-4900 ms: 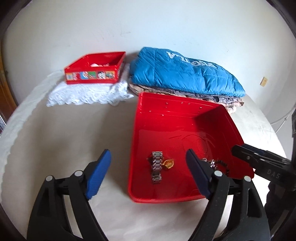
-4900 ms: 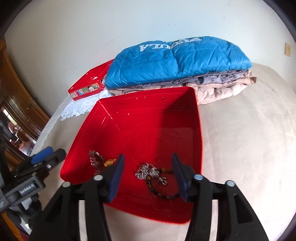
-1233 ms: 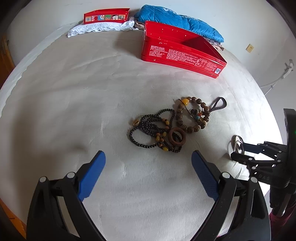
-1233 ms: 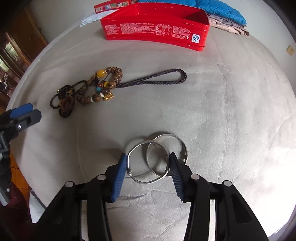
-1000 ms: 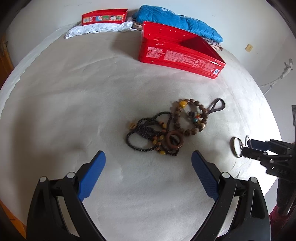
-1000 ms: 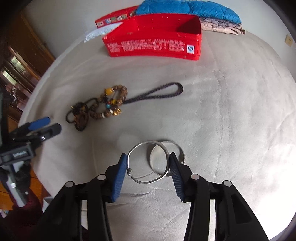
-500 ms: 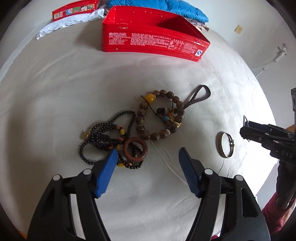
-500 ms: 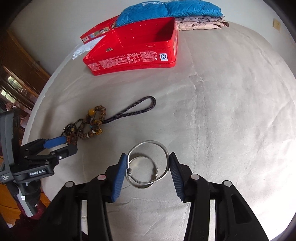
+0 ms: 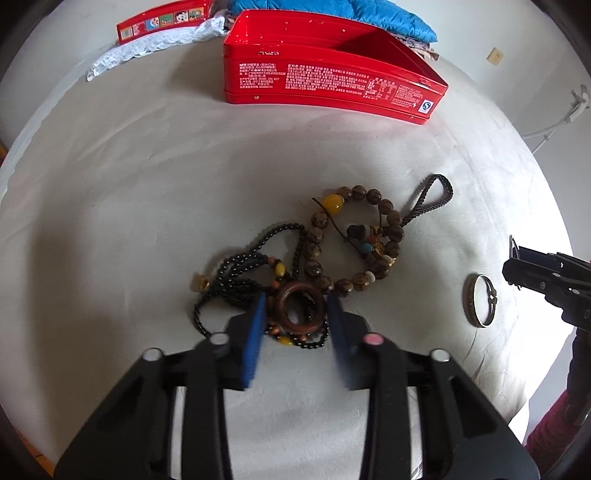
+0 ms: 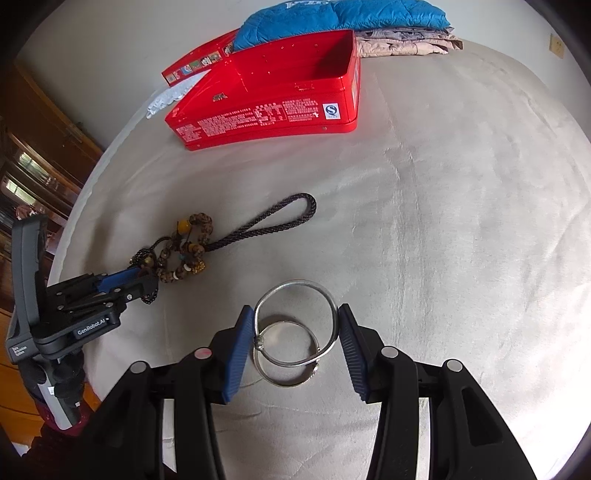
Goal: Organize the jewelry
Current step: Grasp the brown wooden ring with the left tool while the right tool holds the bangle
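My left gripper (image 9: 295, 314) is shut on a brown wooden ring (image 9: 300, 307) tied into a black bead necklace (image 9: 240, 269), which lies tangled with a brown bead bracelet (image 9: 354, 236) and its dark cord loop (image 9: 430, 197). My right gripper (image 10: 297, 332) is shut on a silver bangle (image 10: 295, 291) and holds it above a second silver bangle (image 10: 286, 380) on the cloth. That second bangle also shows in the left wrist view (image 9: 479, 305). The open red tin (image 10: 266, 114) stands at the back.
A beige cloth (image 10: 461, 221) covers the round table. A red lid with cartoon pictures (image 9: 162, 20) lies on a white lace cloth (image 9: 147, 48) at the back left. Folded blue and beige clothes (image 10: 343, 16) lie behind the tin. A wooden cabinet (image 10: 40, 147) is at the left.
My left gripper moved down and forward and closed on the wooden ring. My right gripper lifted its silver bangle higher above the one left on the cloth.
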The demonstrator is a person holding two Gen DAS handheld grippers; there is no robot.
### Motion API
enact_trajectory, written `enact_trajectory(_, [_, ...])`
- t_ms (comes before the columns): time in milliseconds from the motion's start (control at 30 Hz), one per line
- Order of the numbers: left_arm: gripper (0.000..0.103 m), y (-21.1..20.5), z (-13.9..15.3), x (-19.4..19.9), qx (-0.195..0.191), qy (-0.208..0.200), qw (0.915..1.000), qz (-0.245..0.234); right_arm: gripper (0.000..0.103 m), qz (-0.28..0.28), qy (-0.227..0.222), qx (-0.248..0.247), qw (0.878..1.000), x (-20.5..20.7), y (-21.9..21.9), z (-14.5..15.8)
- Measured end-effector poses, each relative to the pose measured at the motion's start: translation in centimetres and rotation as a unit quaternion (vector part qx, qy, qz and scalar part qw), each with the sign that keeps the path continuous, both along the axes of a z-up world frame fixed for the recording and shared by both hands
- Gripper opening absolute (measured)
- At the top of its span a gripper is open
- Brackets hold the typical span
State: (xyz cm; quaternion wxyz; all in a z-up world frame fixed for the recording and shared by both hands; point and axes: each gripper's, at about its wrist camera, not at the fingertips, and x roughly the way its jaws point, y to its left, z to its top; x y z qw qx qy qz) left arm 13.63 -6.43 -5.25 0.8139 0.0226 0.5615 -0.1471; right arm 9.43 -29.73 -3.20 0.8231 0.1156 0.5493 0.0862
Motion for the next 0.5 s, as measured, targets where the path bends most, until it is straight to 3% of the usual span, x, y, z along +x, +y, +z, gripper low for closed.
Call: enact_trajectory(500, [0.027, 2.8, 3.8, -1.5, -0.036, -0.043, 0.9984, 0.005, 0.047, -0.003, -0.010, 0.006, 1.000, 0.4, 0.1, 0.7])
